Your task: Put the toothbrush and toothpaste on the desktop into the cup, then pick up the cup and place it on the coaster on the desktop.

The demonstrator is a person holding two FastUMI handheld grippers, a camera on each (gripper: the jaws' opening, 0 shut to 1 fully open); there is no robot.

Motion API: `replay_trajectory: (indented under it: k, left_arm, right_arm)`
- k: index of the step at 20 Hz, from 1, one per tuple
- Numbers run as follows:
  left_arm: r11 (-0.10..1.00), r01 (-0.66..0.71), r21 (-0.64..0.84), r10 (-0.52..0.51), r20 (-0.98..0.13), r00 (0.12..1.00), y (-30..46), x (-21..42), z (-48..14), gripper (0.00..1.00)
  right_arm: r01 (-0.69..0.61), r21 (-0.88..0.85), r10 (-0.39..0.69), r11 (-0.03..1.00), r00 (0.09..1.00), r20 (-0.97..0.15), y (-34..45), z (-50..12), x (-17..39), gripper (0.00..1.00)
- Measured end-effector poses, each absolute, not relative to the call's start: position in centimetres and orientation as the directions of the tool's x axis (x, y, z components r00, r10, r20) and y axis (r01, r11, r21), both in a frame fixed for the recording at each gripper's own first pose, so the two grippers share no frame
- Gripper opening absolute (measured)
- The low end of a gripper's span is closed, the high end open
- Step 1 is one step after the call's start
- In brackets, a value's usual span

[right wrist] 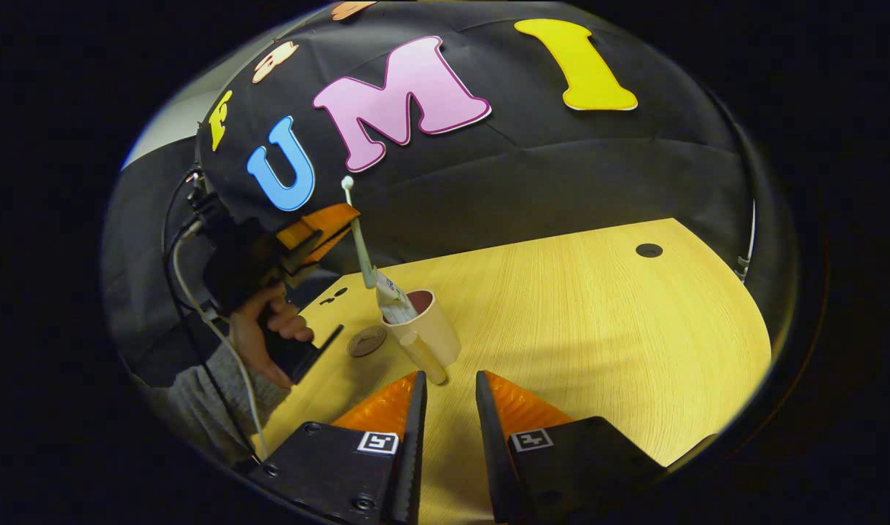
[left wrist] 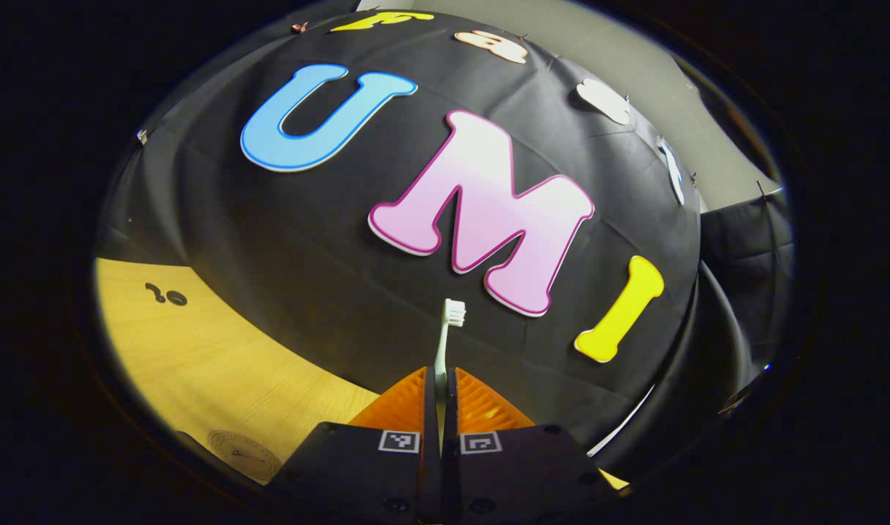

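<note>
Wooden desktop (right wrist: pixel 598 328), left gripper (left wrist: pixel 440 394) clamping toothbrush (left wrist: pixel 445 343) above cup (right wrist: pixel 430 332), right gripper (right wrist: pixel 450 394) apart

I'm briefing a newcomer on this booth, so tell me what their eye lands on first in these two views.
First, the toothbrush clamped in the left gripper, bristles up against the dark cloth; the right gripper view shows it held over the cup. That cup stands on the wooden desktop with the toothpaste already poking out of it and the round coaster just beside it. The right gripper hangs open near the cup's handle.
</note>
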State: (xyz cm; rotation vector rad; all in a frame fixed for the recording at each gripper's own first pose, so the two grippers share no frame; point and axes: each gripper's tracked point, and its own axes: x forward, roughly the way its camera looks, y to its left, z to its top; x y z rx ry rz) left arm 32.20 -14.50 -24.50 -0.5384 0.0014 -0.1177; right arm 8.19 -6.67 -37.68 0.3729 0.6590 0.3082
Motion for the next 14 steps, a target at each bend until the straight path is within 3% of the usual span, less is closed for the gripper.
replay_trajectory:
  k: [9, 10, 11, 14]
  left_arm:
    - [0.878, 0.121, -0.463, -0.142, -0.012, 0.99, -17.0, 32.9, -30.5, 0.06]
    - [0.88, 0.123, -0.458, -0.145, -0.012, 0.989, -17.1, 32.6, -30.7, 0.01]
    - [0.883, 0.12, -0.454, -0.141, -0.013, 0.99, -17.2, 32.3, -31.1, 0.06]
    - [0.875, 0.123, -0.469, -0.146, -0.013, 0.989, -17.3, 31.8, -31.8, 0.06]
  right_arm:
    - [-0.142, 0.406, 0.371, 0.903, 0.734, -0.569, -6.7, -39.6, 7.4, 0.41]
    - [-0.144, 0.402, 0.37, 0.904, 0.733, -0.57, -6.6, -39.6, 7.5, 0.41]
    - [-0.146, 0.398, 0.369, 0.906, 0.732, -0.572, -6.5, -39.7, 7.5, 0.41]
    - [-0.15, 0.393, 0.37, 0.907, 0.728, -0.577, -6.0, -39.8, 7.2, 0.41]
